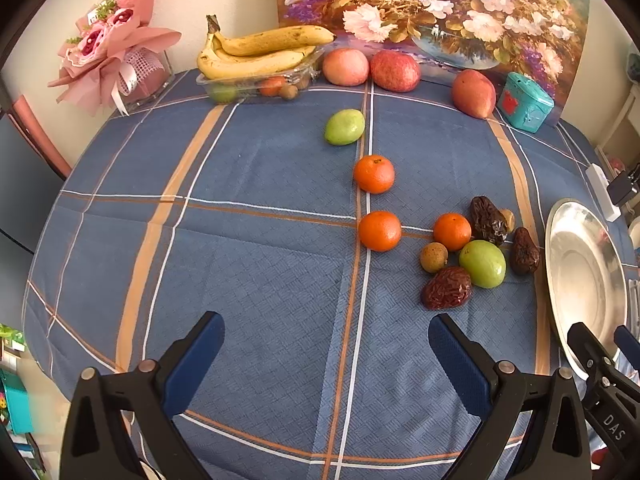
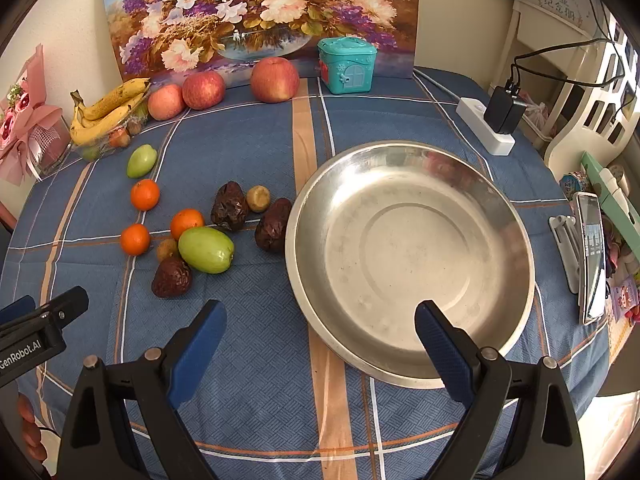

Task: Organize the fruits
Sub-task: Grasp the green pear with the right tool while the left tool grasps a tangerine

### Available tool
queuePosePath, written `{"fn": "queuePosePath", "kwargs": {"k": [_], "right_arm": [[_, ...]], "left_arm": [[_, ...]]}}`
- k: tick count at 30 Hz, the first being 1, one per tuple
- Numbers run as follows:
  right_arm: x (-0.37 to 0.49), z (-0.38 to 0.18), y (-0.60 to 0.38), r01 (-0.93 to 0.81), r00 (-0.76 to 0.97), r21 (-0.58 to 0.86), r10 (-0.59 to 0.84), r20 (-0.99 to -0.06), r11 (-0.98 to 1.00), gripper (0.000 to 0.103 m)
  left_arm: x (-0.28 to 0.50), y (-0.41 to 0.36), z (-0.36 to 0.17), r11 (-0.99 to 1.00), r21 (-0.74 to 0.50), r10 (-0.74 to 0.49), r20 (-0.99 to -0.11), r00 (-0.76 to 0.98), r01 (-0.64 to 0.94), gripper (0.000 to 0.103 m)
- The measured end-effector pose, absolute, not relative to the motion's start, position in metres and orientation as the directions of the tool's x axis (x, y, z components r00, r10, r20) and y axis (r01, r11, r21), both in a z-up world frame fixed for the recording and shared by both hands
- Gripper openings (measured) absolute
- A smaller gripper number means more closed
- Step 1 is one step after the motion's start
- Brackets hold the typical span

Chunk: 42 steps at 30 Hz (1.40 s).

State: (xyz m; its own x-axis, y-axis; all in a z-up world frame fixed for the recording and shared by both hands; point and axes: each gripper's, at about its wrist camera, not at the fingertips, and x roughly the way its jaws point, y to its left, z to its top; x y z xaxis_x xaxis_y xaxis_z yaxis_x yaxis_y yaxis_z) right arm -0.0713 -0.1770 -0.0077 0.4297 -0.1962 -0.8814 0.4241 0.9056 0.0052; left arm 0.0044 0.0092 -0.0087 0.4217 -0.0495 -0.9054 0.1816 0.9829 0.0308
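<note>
Loose fruit lies on the blue checked tablecloth: three oranges (image 1: 379,231) (image 2: 135,239), two green fruits (image 1: 482,264) (image 2: 206,249), three dark dried dates (image 1: 446,288) (image 2: 171,277) and small brown longans (image 1: 433,257) (image 2: 258,198). An empty steel bowl (image 2: 496,216) (image 1: 560,240) stands to their right. My left gripper (image 1: 326,344) is open and empty, above bare cloth short of the oranges. My right gripper (image 2: 320,332) is open and empty, over the bowl's near left rim.
At the back stand bananas on a clear tray (image 1: 256,50) (image 2: 108,110), three apples (image 1: 394,70) (image 2: 275,79), a teal toy house (image 2: 347,65), a flower painting (image 2: 260,12) and a pink bouquet (image 1: 116,48). A power strip (image 2: 486,126) and phone (image 2: 591,252) lie at right.
</note>
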Motion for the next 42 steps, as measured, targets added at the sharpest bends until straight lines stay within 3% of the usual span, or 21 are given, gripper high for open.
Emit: {"fn": "queuePosePath", "kwargs": {"k": [6, 16, 22, 28, 32, 38, 40, 42], "right_arm": [[-0.069, -0.01, -0.176, 0.417, 0.429, 0.01, -0.188, -0.884, 0.909, 0.095], [-0.039, -0.006, -0.17, 0.368, 0.487, 0.136, -0.066, -0.871, 0.92, 0.095], [-0.012, -0.008, -0.164, 0.339, 0.492, 0.191, 0.0, -0.871, 0.921, 0.095], [0.016, -0.02, -0.158, 0.337, 0.474, 0.239, 0.055, -0.879, 0.911, 0.095], [0.028, -0.026, -0.156, 0.332, 0.462, 0.253, 0.077, -0.883, 0.909, 0.084], [0.039, -0.039, -0.154, 0.339, 0.423, 0.257, 0.097, -0.901, 0.905, 0.069], [0.04, -0.044, -0.154, 0.344, 0.403, 0.247, 0.095, -0.91, 0.906, 0.069], [0.04, -0.047, -0.154, 0.346, 0.395, 0.251, 0.102, -0.913, 0.904, 0.069]], "left_arm": [[0.01, 0.013, -0.002, 0.985, -0.007, -0.087, -0.877, 0.472, 0.17, 0.103], [0.037, 0.019, 0.009, 0.983, -0.143, -0.185, -0.82, 0.542, 0.119, 0.103], [0.057, 0.007, -0.001, 0.971, -0.184, -0.236, -0.849, 0.473, 0.155, 0.103], [0.08, 0.006, -0.017, 0.968, -0.242, -0.249, -0.873, 0.419, 0.072, 0.103], [0.092, -0.002, -0.023, 0.969, -0.242, -0.243, -0.886, 0.395, 0.054, 0.102], [0.105, -0.012, -0.039, 0.972, -0.229, -0.235, -0.914, 0.332, 0.059, 0.088], [0.106, -0.015, -0.045, 0.974, -0.216, -0.226, -0.922, 0.316, 0.065, 0.086], [0.107, -0.016, -0.051, 0.972, -0.225, -0.233, -0.929, 0.288, 0.062, 0.076]]}}
